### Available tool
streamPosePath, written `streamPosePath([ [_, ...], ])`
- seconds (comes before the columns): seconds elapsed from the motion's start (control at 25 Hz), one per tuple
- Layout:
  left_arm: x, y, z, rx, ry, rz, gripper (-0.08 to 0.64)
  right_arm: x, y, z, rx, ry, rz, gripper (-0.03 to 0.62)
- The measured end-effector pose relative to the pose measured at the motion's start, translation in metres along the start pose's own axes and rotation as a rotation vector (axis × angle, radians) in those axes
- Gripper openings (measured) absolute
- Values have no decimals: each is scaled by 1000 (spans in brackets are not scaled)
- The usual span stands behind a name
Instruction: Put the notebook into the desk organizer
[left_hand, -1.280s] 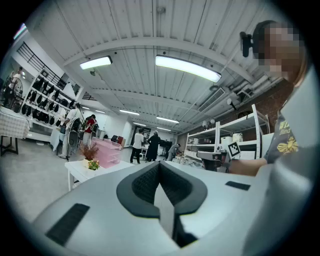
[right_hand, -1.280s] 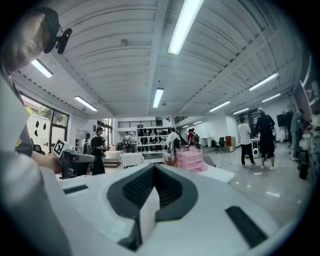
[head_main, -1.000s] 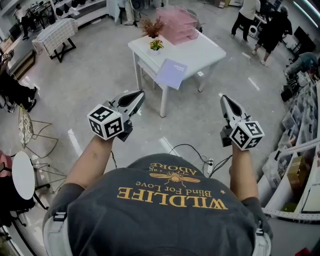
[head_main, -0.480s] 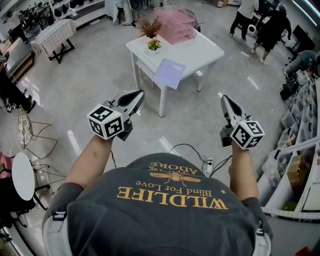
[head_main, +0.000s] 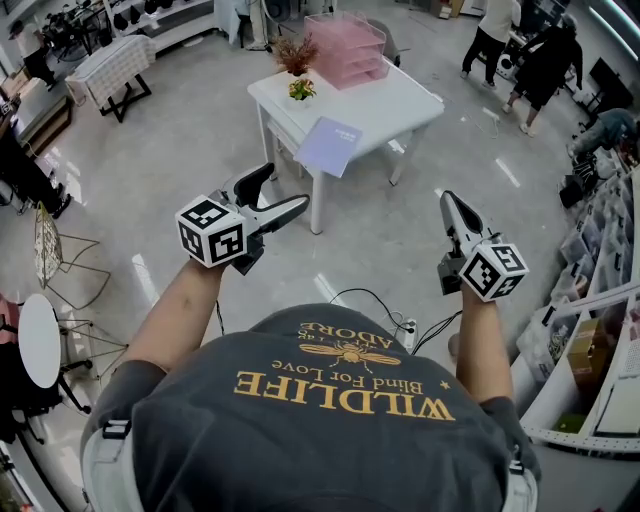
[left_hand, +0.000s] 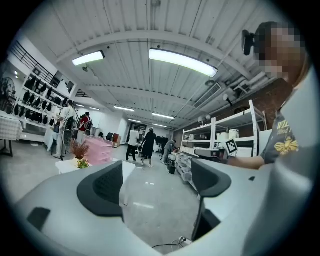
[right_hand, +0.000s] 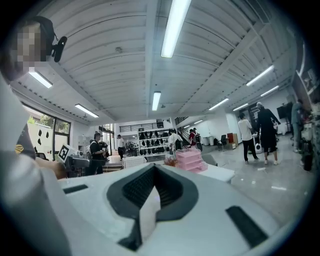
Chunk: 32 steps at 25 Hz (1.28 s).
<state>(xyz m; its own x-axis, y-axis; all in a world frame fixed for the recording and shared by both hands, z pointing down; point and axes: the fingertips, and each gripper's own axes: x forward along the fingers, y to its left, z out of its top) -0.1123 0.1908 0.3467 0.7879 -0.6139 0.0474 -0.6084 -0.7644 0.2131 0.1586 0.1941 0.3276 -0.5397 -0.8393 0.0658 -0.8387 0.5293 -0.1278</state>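
Your left hand-held gripper (head_main: 288, 186) has just been opening: its jaws now stand wide apart with nothing between them, and through the gap its own view shows only bare floor. It sits left of centre in the head view, pointing level toward the upper middle of the frame. Your right hand-held gripper (head_main: 448, 200), at the right of centre, has its jaws pressed together and is empty too; it also points level. Both hang over the grey floor (head_main: 200, 130), well apart from the white counter (head_main: 400, 100) in the upper middle of the frame. The notebook (head_main: 331, 145), pale lavender, lies flat at the near edge of that counter, at the corner closest to you. The desk organizer (head_main: 347, 47), a pink stack of trays, stands at the far side of the same counter, apart from the notebook. Just left of the organizer are a small green plant (head_main: 300, 90) and a bunch of dried reddish stems (head_main: 295, 55). A black cable (head_main: 375, 300) trails on the floor between your arms, and people (head_main: 545, 55) stand at the upper right.
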Motion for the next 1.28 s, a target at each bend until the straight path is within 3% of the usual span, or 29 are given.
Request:
streamPosePath([
  [0.36, 42, -42, -1, 15, -12, 39, 419, -34, -51, -2, 12, -2, 41, 0],
  [0.64, 59, -36, -10, 12, 8, 59, 419, -21, -77, -6, 24, -4, 47, 0],
  [0.92, 81, 23, -9, -6, 9, 32, 419, 39, -86, -7, 1, 23, 31, 0],
  [1.28, 146, 162, 32, 11, 4, -94, 419, 170, -111, 10, -14, 24, -60, 0],
])
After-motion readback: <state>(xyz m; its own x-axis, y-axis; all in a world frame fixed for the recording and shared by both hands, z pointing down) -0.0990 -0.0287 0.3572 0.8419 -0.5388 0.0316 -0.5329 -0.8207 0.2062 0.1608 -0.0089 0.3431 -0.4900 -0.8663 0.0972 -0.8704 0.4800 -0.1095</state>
